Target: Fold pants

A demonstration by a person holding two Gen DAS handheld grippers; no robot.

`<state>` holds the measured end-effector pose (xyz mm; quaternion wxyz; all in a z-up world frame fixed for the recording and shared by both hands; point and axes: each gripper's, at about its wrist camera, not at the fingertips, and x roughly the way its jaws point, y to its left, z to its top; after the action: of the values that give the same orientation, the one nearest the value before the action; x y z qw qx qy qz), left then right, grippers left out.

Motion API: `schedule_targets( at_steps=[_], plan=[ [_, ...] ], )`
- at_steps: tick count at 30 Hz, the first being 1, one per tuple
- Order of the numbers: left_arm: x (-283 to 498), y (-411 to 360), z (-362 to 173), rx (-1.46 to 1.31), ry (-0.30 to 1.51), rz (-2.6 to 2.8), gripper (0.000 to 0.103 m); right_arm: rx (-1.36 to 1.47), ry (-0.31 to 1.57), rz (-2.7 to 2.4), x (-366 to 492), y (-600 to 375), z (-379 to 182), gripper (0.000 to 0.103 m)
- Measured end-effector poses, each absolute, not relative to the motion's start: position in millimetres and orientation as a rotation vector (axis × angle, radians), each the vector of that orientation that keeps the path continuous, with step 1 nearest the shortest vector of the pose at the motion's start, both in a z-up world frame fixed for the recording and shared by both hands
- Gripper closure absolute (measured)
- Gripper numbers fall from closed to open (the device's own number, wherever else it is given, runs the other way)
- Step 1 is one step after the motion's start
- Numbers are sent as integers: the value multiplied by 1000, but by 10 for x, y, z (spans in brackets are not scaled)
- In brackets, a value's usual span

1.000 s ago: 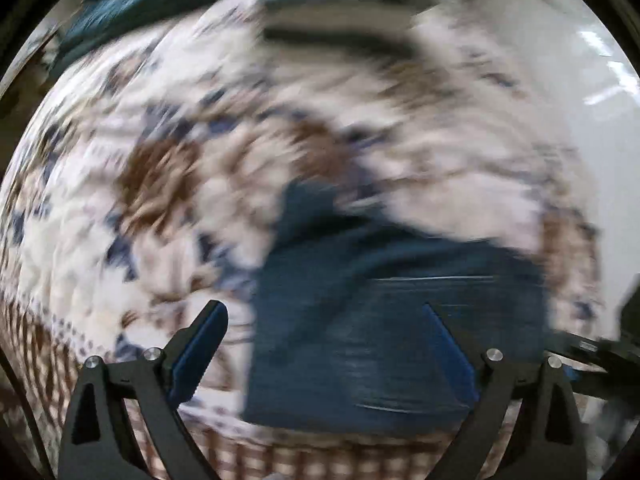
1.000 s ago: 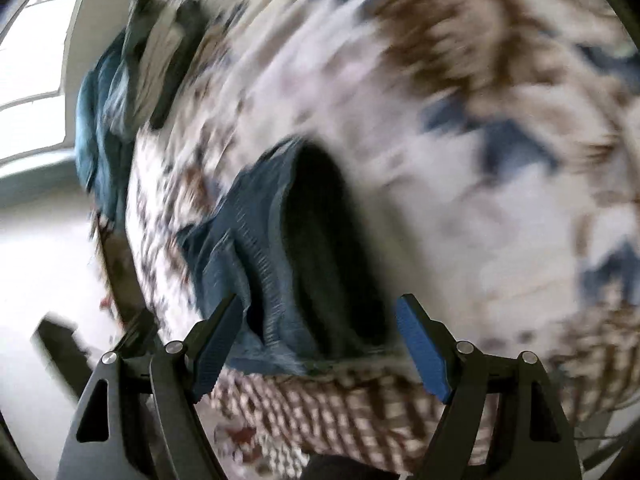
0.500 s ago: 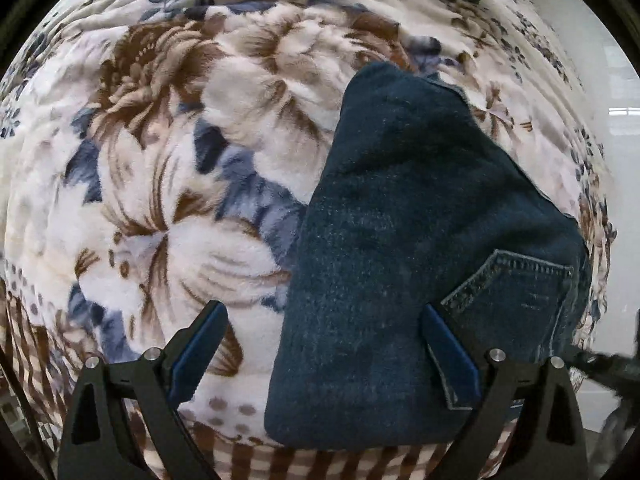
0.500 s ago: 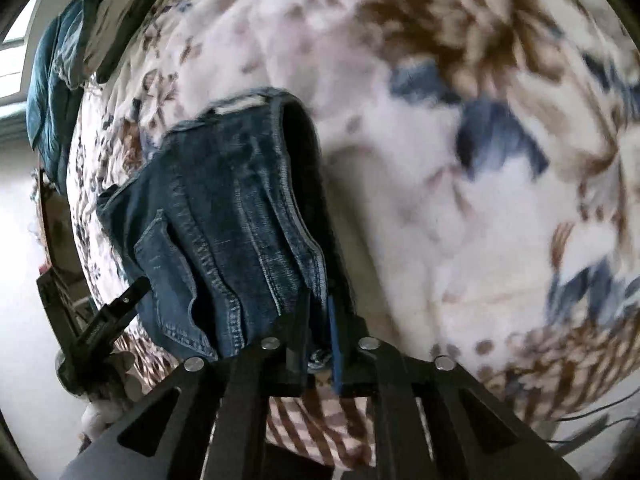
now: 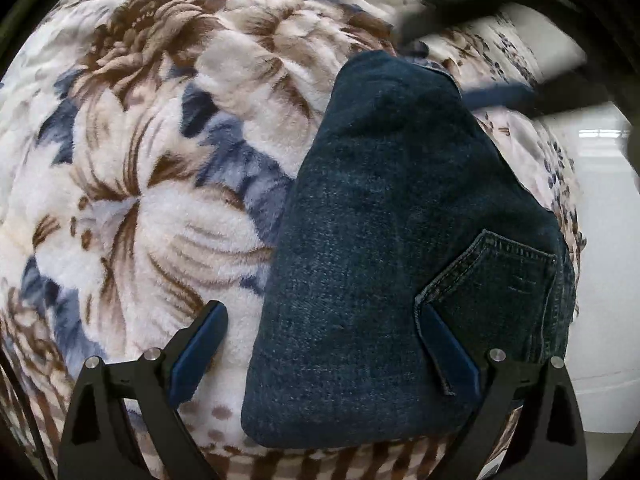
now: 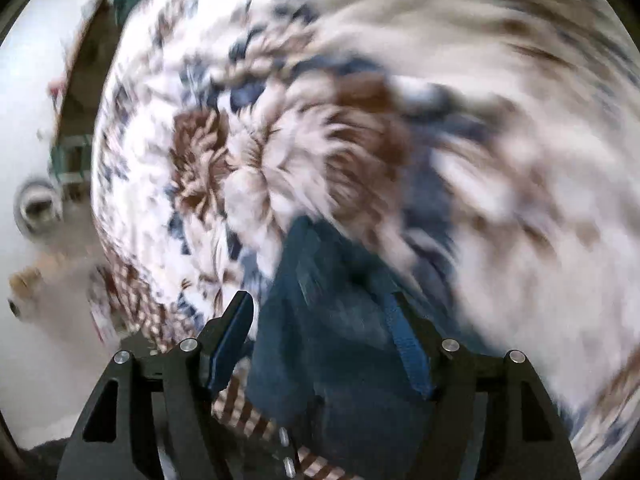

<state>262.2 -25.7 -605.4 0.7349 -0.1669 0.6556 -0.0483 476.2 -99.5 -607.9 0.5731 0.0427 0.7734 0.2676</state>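
Dark blue jeans (image 5: 392, 248) lie folded into a compact bundle on a floral blanket (image 5: 152, 184), back pocket showing at the right. My left gripper (image 5: 324, 344) is open just above the bundle's near end, one finger over the blanket and the other over the denim. In the blurred right wrist view the jeans (image 6: 340, 352) sit between the fingers of my right gripper (image 6: 324, 340), which is open. A dark blurred shape crosses the top right of the left wrist view.
The blanket has a checked brown border (image 5: 304, 464) at the bed's near edge. White floor (image 5: 600, 240) lies beyond the bed to the right. In the right wrist view, furniture and small objects (image 6: 52, 184) stand on the floor at left.
My right gripper was shut on the jeans' edge half a second ago; now it is open and moving fast. My left gripper stays open over the bundle, almost still.
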Motion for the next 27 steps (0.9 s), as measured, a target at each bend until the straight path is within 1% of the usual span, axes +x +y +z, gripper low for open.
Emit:
schedule_targets(
  at_steps=[1,2,3,5,6,8,9,10,12,13,14,16,19,20,21,23,24,26,27],
  plan=[
    [2623,-241,-6062,-369,1443,-118,3,69,1860,660,4804,-824,-6227,44],
    [2642,-237,-6073,-365,1444,-124,3,37,1889,639,4821,-750,-6333,69],
    [2646,-221,-6080,-354,1443,-129,3,-5,1923,613,4817,-707,-6450,70],
    [2661,-188,-6102,-354,1441,-146,3,186,1975,573,4858,-872,-6594,75],
    [2670,-152,-6123,-369,1444,-159,3,429,2024,508,4890,-1104,-6748,76],
    [2703,-86,-6142,-389,1441,-174,3,763,2044,406,4806,-1466,-6980,78],
    [2714,-79,-6151,-390,1445,-183,3,1001,2045,348,4680,-1663,-7158,78],
    [2706,-54,-6151,-384,1450,-185,3,1137,2032,319,4576,-1759,-7245,78],
    [2702,-42,-6145,-372,1454,-195,3,1247,2006,300,4479,-1825,-7280,78],
    [2706,-45,-6142,-370,1455,-201,3,1252,1993,301,4468,-1833,-7240,78],
    [2710,-42,-6132,-366,1458,-212,3,1170,1980,328,4514,-1790,-7121,78],
    [2726,-45,-6116,-354,1463,-230,3,763,1936,440,4689,-1549,-6747,79],
    [2795,-105,-6088,-323,1462,-251,3,318,1863,501,4759,-1179,-6337,79],
    [2804,-116,-6080,-310,1462,-254,3,216,1822,505,4777,-1098,-6232,80],
    [2812,-131,-6081,-291,1466,-258,3,134,1738,492,4840,-1053,-6063,82],
    [2823,-128,-6088,-293,1468,-261,3,120,1644,451,5024,-1092,-5849,82],
    [2833,-114,-6102,-306,1473,-263,3,204,1642,457,5121,-1156,-5804,82],
    [2854,-97,-6115,-321,1480,-261,3,357,1708,512,5320,-1207,-5862,79],
    [2868,-98,-6114,-320,1482,-260,3,387,1775,556,5313,-1135,-5964,74]
  ],
)
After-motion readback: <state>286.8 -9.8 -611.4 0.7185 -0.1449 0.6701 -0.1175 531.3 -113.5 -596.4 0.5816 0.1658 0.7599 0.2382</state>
